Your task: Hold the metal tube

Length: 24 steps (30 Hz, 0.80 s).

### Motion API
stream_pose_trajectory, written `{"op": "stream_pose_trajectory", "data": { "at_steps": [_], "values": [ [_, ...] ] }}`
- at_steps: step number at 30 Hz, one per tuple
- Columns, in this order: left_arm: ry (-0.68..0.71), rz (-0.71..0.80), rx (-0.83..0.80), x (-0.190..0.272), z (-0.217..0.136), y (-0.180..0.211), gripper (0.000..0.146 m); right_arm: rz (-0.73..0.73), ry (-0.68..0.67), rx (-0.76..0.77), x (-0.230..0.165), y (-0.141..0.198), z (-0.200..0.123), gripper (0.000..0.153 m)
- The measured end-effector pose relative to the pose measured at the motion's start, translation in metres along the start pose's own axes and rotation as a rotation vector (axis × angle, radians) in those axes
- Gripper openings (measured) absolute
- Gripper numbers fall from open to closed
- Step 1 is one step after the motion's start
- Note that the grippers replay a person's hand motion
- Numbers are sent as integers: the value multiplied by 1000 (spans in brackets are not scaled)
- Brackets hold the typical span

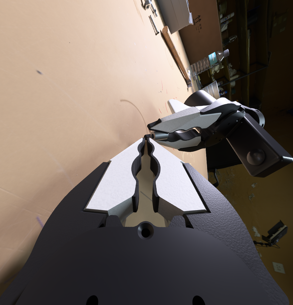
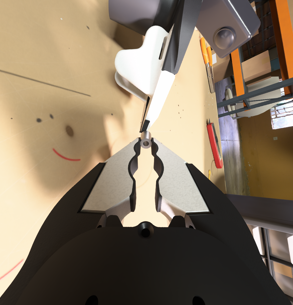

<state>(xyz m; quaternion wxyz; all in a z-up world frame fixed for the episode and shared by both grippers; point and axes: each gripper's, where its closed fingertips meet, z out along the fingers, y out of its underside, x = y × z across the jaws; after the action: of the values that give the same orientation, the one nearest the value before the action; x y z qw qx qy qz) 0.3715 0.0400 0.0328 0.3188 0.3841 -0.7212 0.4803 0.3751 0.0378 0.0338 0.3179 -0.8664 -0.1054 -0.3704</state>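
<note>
The metal tube (image 2: 145, 142) is a short grey hollow cylinder. My right gripper (image 2: 145, 143) is shut on it at the fingertips, open end facing the camera, held above the tan tabletop (image 2: 43, 99). In the left wrist view the tube (image 1: 159, 136) lies across between the right gripper's (image 1: 154, 134) white fingers. My left gripper (image 1: 145, 140) is shut with its tips nearly together, right beside the tube's end. In the right wrist view the left gripper (image 2: 144, 127) comes down from above, its tip at the tube's far end.
A wooden-handled hammer (image 1: 173, 51), bolts (image 1: 153, 24), a white box (image 1: 173, 14), a cardboard box (image 1: 203, 33) and a plastic bottle (image 1: 208, 61) lie along the table's far side. A red tool (image 2: 215, 145) and orange-handled tools (image 2: 206, 54) lie near the edge by orange shelving (image 2: 238, 74).
</note>
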Motion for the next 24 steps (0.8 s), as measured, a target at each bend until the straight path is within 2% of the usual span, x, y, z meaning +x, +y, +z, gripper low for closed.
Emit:
{"op": "stream_pose_trajectory", "data": {
  "at_steps": [15, 19, 24],
  "values": [
    [-23, 30, 29, 0, -2, -3, 1, 3, 21, 8, 2, -1, 1, 11],
    [1, 25, 52, 2, -4, -6, 1, 105, 19, 47, 7, -2, 0, 11],
    [-7, 12, 46, 0, -4, -5, 1, -37, 61, -10, 6, 2, 1, 11]
  ]
}}
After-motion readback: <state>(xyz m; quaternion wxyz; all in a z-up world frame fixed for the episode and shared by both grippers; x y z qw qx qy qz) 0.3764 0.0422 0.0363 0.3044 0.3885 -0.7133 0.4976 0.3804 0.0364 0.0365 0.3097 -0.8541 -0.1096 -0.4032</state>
